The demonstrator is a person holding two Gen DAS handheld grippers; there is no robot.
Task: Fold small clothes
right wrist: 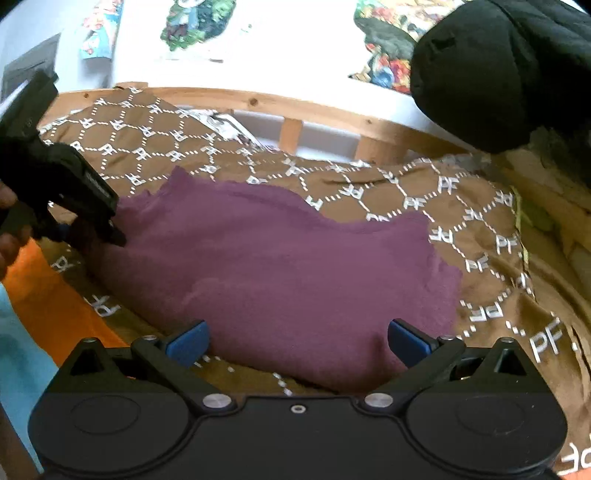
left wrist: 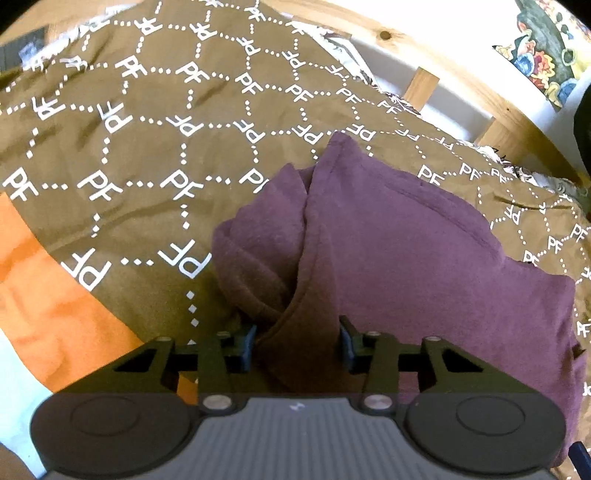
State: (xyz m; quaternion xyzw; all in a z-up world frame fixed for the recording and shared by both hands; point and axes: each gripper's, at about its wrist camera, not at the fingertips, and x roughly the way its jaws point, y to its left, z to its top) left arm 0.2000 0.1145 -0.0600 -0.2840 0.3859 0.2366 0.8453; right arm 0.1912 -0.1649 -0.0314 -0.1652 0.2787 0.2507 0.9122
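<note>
A purple fleece garment [left wrist: 388, 251] lies bunched on a brown bedspread printed with white letters [left wrist: 129, 147]. My left gripper [left wrist: 297, 339] stands at its near left end, and a thick fold of the purple cloth fills the gap between the blue pads, touching both. The right wrist view shows the same garment [right wrist: 280, 258] spread wide, with the left gripper [right wrist: 114, 236] at its left end. My right gripper [right wrist: 295, 339] hangs open over the garment's near edge, its blue pads [right wrist: 188, 341] wide apart and holding nothing.
An orange cloth [left wrist: 44, 295] and a pale blue one [right wrist: 22, 350] lie at the left edge. A wooden rail [right wrist: 291, 107] runs behind the bedspread [right wrist: 480, 236]. A bulky black object [right wrist: 498, 74] hangs at the upper right. Colourful pictures [right wrist: 195, 22] hang on the wall.
</note>
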